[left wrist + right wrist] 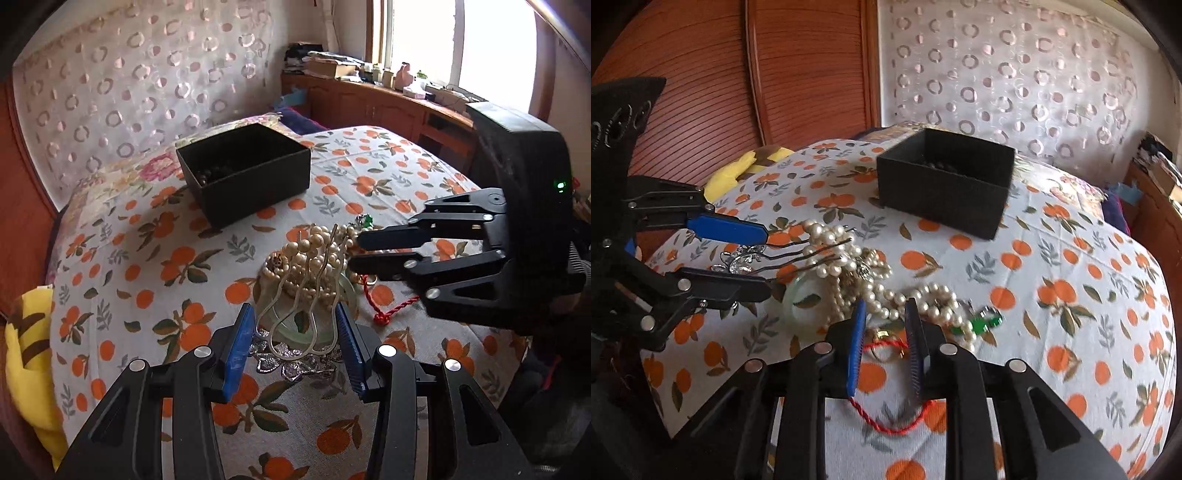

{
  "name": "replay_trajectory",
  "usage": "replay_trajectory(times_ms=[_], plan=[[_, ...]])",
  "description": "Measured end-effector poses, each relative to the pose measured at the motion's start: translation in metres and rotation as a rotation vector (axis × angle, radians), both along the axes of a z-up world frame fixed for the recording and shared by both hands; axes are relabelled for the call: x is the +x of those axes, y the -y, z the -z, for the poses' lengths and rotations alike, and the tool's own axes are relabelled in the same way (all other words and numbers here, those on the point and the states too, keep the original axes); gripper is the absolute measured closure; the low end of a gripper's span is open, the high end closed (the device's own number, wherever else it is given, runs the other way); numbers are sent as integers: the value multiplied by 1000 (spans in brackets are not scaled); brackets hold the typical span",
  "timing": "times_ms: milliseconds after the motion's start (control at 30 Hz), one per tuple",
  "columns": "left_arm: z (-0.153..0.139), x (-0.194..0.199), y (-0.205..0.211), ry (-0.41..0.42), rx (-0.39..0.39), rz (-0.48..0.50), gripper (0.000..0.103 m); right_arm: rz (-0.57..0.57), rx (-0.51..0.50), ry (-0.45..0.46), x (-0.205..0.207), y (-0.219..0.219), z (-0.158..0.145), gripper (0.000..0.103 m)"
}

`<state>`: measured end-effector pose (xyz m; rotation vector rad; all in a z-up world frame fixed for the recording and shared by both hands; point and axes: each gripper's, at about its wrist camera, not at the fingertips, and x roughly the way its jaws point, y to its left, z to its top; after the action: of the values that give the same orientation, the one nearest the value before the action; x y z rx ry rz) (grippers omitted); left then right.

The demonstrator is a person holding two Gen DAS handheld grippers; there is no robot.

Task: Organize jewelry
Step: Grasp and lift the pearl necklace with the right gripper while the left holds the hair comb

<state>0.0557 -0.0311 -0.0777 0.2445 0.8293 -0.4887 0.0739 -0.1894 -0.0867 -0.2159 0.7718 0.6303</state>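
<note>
A pile of pearl necklaces (314,254) (849,266) lies on the orange-print cloth with a pale green jade bangle (351,295) (798,295), a red cord (391,310) (886,424) and a green pendant (988,319). A silver hair comb (295,354) (746,258) with long prongs lies between the open fingers of my left gripper (295,317) (766,258). My right gripper (884,306) (354,251) is open over the pearls and red cord. A black open box (243,170) (945,184) holding dark beads stands behind.
A yellow plush toy (29,362) (746,162) lies at the bed's left edge. A wooden cabinet (388,107) with clutter stands under the window. A wooden panel (738,74) and a patterned curtain (1015,66) are behind the bed.
</note>
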Motion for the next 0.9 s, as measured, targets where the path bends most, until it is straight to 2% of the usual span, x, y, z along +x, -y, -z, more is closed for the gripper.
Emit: replay_trajectory(times_ms=[267,433,467,533,667,900], plan=[[-6,-2,1,10,-7,5,60,-48,-37,-7,11,-19,6,80],[-9,-2,-1,11,-16,3,60,-21,-30,-25,21,-15,8,80],[-9,-2,-1,8,-20,4,60,-12,-27,-29,24,-13,7,92],[-9,-2,-3,5,-22,4,60,-5,-8,-30,26,-7,4,94],[-8,-2,-4,2,-23,2,60,30,31,9,28,7,-9,95],[0,-1,-2,-4,-9,1,60,120,38,88,37,29,-32,95]])
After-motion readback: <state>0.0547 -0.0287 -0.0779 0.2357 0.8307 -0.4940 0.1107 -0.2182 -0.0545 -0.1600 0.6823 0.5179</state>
